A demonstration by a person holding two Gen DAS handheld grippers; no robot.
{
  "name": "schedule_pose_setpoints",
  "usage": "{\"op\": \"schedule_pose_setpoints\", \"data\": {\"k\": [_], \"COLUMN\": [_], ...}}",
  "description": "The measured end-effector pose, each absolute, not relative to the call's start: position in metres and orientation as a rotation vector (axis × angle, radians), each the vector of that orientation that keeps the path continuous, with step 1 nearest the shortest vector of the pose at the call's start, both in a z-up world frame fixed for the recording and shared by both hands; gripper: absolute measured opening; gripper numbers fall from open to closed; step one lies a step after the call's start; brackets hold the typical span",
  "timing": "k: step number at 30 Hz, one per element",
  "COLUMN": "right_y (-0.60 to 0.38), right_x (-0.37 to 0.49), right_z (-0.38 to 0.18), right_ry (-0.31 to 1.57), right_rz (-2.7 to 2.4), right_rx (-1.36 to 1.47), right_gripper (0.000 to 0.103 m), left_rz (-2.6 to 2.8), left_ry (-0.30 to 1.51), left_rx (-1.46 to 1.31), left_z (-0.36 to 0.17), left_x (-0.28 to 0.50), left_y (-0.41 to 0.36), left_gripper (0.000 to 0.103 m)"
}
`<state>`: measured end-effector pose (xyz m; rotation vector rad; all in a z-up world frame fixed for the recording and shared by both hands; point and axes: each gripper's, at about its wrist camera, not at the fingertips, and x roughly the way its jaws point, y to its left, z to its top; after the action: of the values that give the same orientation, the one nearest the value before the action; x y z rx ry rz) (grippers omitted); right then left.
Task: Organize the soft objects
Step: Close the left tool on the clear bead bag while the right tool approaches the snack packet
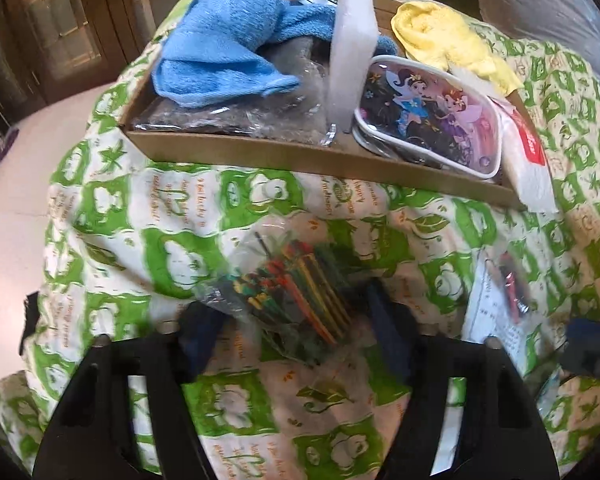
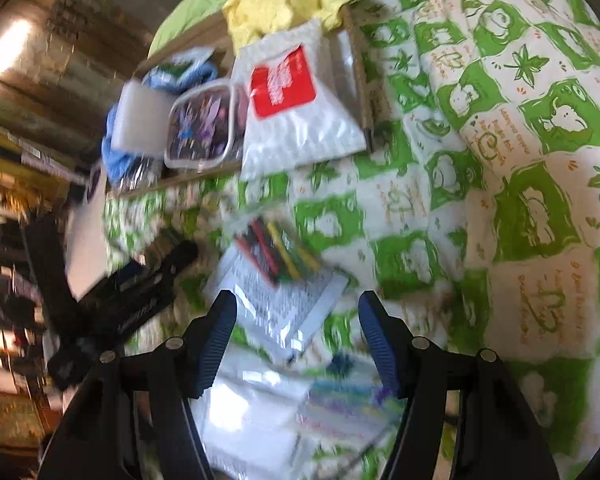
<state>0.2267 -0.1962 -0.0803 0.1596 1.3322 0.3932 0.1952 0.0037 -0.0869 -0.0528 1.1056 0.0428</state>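
- Currently the left gripper (image 1: pixel 296 320) has its fingers on either side of a clear bag of coloured sticks (image 1: pixel 296 292) lying on the green-and-white bedspread (image 1: pixel 140 240); whether the pads actually press it I cannot tell, the frame is blurred
- Right gripper (image 2: pixel 298 336) has jaws apart, nothing pinched; below it lie a white plastic packet (image 2: pixel 256 412) and a clear packet with printed paper and coloured sticks (image 2: pixel 284 276)
- Cardboard tray (image 1: pixel 260 156) sits at the far side on the bedspread
- In tray, left half: blue towel (image 1: pixel 220 52) over crinkled clear plastic (image 1: pixel 292 112)
- White foam block (image 1: pixel 352 52) stands upright mid-tray
- Right half: fairy-print pouch (image 1: pixel 428 116), yellow cloth (image 1: pixel 448 36) at the far right corner
- White pack with red label (image 1: pixel 528 160) leans over the tray's right end
- From the right wrist view, the left gripper shows as a dark blur on the left, near the tray's near edge
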Motion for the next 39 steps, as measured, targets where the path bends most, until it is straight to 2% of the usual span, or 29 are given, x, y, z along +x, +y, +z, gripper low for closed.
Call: {"op": "schedule_pose_setpoints", "data": {"k": [1, 3, 6, 13, 17, 20, 23, 26, 27, 39], "right_y": [-0.196, -0.2, -0.209, -0.203, -0.196, -0.191, -0.195, -0.201, -0.203, -0.211], "right_x": [0.223, 0.215, 0.2, 0.184, 0.19, 0.199, 0.204, 0.2, 0.198, 0.15], "right_z": [-0.078, -0.074, -0.073, -0.107, -0.112, -0.107, -0.11, -0.111, -0.112, -0.109], "right_ry": [1.351, 1.386, 1.433, 1.523, 1.458, 1.39, 1.376, 1.371, 1.377, 1.437], "right_rz": [0.39, 0.39, 0.381, 0.324, 0.308, 0.289, 0.277, 0.255, 0.253, 0.304], "right_rx": [0.135, 0.121, 0.149, 0.158, 0.218, 0.189, 0.192, 0.142, 0.131, 0.176], "right_gripper": [0.064, 0.064, 0.064, 0.064, 0.078, 0.078, 0.074, 0.059, 0.058, 0.06], "left_rz": [0.045, 0.041, 0.018, -0.027, -0.032, -0.036, -0.036, -0.032, -0.032, -0.031], "left_ry": [1.099, 1.09, 1.095, 1.108, 1.114, 1.122, 1.123, 1.127, 1.127, 1.125], "left_rx": [-0.054, -0.072, -0.106, -0.1, -0.132, -0.152, -0.151, -0.144, -0.142, -0.136], "left_z": [-0.084, -0.079, -0.077, -0.074, -0.074, -0.079, -0.079, -0.079, -0.08, -0.079], "left_x": [0.194, 0.19, 0.188, 0.177, 0.175, 0.179, 0.177, 0.177, 0.18, 0.178], "left_y": [0.005, 0.007, 0.011, 0.004, 0.002, 0.009, 0.011, 0.012, 0.01, 0.009], "left_gripper": [0.042, 0.025, 0.02, 0.02, 0.02, 0.02, 0.02, 0.02, 0.02, 0.02]}}
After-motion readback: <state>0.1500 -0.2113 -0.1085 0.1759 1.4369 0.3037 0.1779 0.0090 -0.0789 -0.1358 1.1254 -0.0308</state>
